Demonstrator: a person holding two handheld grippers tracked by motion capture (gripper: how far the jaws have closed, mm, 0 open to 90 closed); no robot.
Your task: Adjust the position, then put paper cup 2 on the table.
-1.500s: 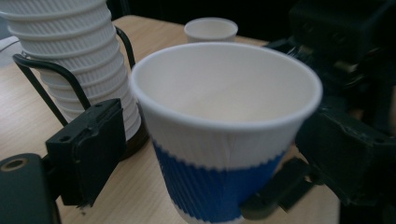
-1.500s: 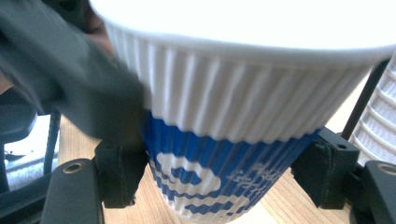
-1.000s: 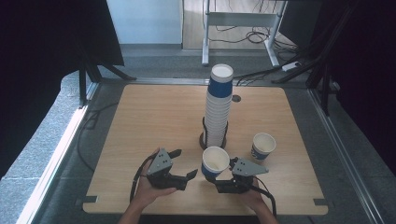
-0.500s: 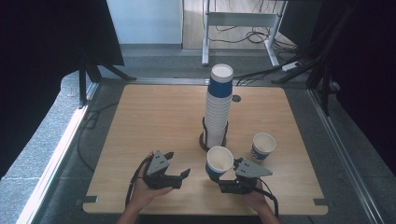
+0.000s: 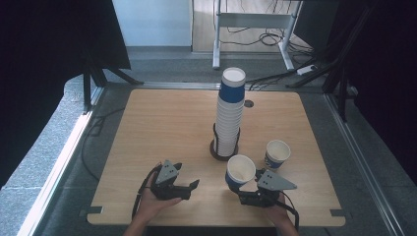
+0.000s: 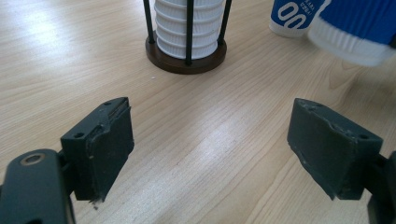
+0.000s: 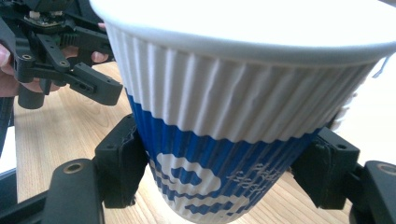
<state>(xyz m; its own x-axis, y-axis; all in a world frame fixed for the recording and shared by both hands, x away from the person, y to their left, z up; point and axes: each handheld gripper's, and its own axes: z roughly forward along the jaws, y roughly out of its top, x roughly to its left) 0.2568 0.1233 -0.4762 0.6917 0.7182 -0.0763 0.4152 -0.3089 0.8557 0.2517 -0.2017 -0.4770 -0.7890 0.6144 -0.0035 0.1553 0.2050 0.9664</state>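
Observation:
A blue and white ribbed paper cup point(image 5: 240, 172) point(image 7: 233, 112) is clamped between the jaws of my right gripper point(image 5: 244, 191) near the table's front edge, tilted toward the left gripper. Its base point(image 6: 355, 28) hangs above the wood at the top right of the left gripper view. My left gripper point(image 5: 191, 189) point(image 6: 219, 154) stands open low over bare wood, jaws wide apart, nothing between them. A tall stack of cups point(image 5: 229, 110) point(image 6: 189, 25) stands in a round wooden holder with black rods. A second cup point(image 5: 277, 154) point(image 6: 294, 16) stands upright on the table to the right.
The wooden table point(image 5: 167, 128) has metal brackets at its front corners and a small hole point(image 5: 248, 103) behind the stack. Black curtains hang at both sides. A white table frame point(image 5: 251, 19) and cables lie on the floor beyond.
Both grippers have drifted slightly toward the front edge. The right one kept hold of the cup; the left one stayed open.

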